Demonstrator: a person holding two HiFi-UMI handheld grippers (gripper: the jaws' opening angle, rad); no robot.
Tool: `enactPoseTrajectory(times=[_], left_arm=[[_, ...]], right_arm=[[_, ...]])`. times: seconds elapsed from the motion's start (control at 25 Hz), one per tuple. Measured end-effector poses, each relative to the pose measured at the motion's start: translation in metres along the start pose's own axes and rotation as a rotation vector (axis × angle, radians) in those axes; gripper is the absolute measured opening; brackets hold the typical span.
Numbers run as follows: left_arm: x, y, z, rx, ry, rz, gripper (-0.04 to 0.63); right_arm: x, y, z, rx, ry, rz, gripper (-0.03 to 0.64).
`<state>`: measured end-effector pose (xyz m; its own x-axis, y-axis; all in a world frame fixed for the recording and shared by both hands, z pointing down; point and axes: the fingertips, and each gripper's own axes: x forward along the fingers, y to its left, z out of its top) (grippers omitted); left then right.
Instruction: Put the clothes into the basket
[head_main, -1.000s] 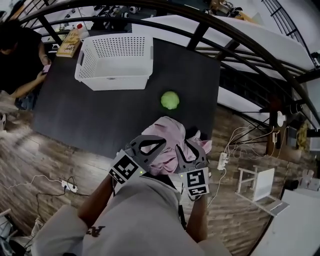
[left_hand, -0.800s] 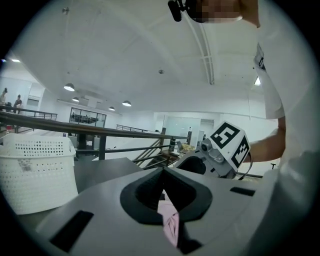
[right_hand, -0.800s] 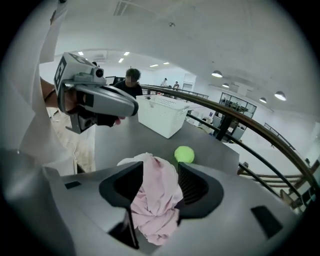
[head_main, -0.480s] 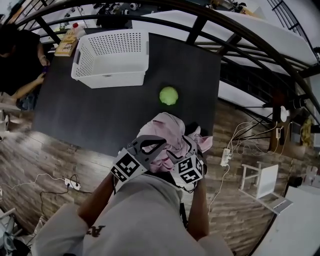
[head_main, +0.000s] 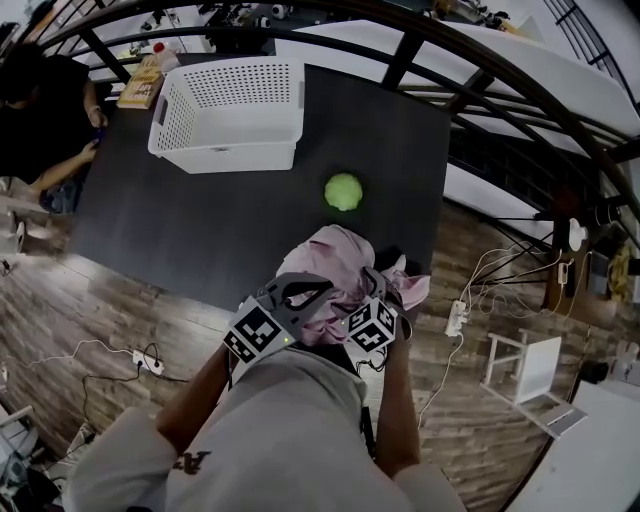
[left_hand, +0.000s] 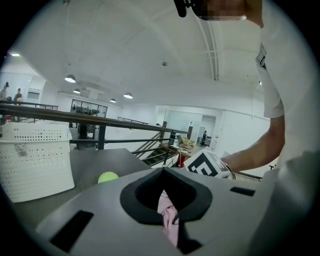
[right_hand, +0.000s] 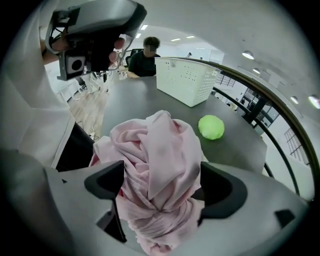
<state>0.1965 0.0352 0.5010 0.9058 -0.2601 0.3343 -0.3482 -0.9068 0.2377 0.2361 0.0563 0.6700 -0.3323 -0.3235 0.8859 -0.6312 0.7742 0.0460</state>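
A bundle of pink clothes (head_main: 335, 268) lies on the near edge of the dark table (head_main: 200, 225), right in front of me. My left gripper (head_main: 300, 300) is shut on a fold of the pink clothes (left_hand: 168, 216). My right gripper (head_main: 378, 305) has its jaws opening wide, with the bunched pink clothes (right_hand: 160, 165) filling the gap between them. The white perforated basket (head_main: 225, 150) stands at the table's far left, well away from both grippers; it shows as the basket (left_hand: 35, 160) in the left gripper view and the basket (right_hand: 187, 80) in the right gripper view.
A green ball (head_main: 343, 191) rests on the table between the clothes and the basket. A seated person (head_main: 40, 110) is at the table's far left corner, beside a book (head_main: 140, 85). Black railings curve behind the table. Cables and a power strip (head_main: 140, 362) lie on the wooden floor.
The right gripper has swung in closer to the left gripper at the clothes, and its jaws have spread apart. The left gripper keeps its hold on the cloth.
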Motion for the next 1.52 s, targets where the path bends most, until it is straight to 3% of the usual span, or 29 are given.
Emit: enactPoseTrajectory(times=[0.44, 0.64, 0.76, 1.28, 1.52], left_arm=[[-0.008, 0.004, -0.004, -0.016, 0.003, 0.048, 0.003], [-0.014, 0.007, -0.004, -0.021, -0.006, 0.073, 0.003], [-0.017, 0.008, -0.003, -0.024, -0.013, 0.092, 0.003], [-0.038, 0.011, 0.002, -0.037, -0.048, 0.195, 0.003], [-0.052, 0.011, 0.004, -0.048, -0.065, 0.261, 0.003]], right_arm=[[0.039, 0.000, -0.011, -0.070, 0.056, 0.000, 0.444], [0.044, -0.001, -0.009, -0.134, 0.086, -0.033, 0.243], [0.042, -0.005, -0.007, -0.129, 0.081, -0.041, 0.161], [0.015, -0.002, 0.009, 0.051, -0.028, -0.032, 0.135], [0.001, 0.000, 0.030, 0.110, -0.143, -0.009, 0.132]])
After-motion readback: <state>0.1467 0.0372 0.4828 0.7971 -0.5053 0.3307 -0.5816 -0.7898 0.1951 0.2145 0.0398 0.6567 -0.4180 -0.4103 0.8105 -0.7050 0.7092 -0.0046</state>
